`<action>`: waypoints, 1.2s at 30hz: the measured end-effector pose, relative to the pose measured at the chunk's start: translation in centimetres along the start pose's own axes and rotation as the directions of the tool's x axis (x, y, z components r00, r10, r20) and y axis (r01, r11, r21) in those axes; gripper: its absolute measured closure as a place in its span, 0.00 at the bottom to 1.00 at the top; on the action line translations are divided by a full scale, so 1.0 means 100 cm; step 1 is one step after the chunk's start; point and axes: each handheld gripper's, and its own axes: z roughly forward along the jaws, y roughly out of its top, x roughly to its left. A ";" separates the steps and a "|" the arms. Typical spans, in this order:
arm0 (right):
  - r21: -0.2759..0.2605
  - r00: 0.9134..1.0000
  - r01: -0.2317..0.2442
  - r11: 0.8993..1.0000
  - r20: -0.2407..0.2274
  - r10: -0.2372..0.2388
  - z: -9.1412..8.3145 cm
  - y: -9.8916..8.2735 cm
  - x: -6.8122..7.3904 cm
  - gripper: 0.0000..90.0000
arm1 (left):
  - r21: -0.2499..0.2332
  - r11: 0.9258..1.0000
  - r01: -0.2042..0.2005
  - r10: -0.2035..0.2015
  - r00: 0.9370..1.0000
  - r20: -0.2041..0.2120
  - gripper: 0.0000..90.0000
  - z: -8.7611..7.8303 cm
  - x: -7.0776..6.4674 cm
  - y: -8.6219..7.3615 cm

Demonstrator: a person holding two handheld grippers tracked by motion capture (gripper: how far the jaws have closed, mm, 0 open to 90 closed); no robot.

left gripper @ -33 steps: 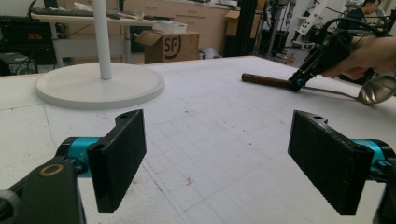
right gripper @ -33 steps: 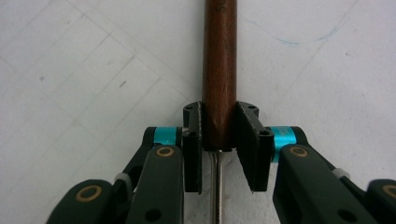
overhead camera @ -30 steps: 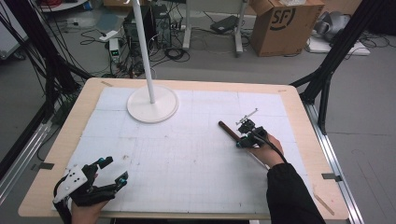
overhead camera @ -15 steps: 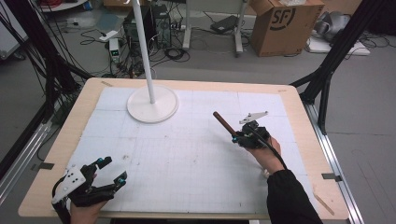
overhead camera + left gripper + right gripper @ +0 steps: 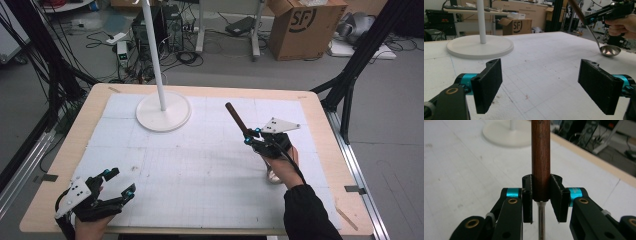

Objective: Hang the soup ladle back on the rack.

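High view looks down from above; both gripper views sit low, sharing the lamp base (image 5: 163, 112).

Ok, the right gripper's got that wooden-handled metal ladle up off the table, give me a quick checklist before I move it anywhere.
1. Right gripper shut on the brown wooden handle: ok.
2. Grip position: at the handle's lower end, beside the metal shank: ok, though low.
3. Steel ladle bowl above the white foam mat: cannot tell whether it touches.
4. White round lamp base apart from the ladle: ok.
5. Left gripper open, holding nothing, at the near left corner: ok.
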 end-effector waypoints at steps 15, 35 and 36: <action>-0.136 0.996 -0.063 0.989 -0.069 0.054 -0.002 0.018 0.005 0.82 | 0.001 1.000 0.002 -0.002 1.000 -0.001 0.22 0.001 0.000 0.000; -0.219 0.979 -0.099 0.971 -0.195 0.056 0.023 0.067 0.026 0.82 | -0.017 1.000 0.011 -0.011 1.000 -0.005 0.23 -0.004 0.002 0.001; -0.219 0.978 -0.104 0.970 -0.198 0.060 0.024 0.067 0.026 0.82 | -0.016 1.000 0.009 -0.010 1.000 -0.006 0.23 -0.005 0.002 0.001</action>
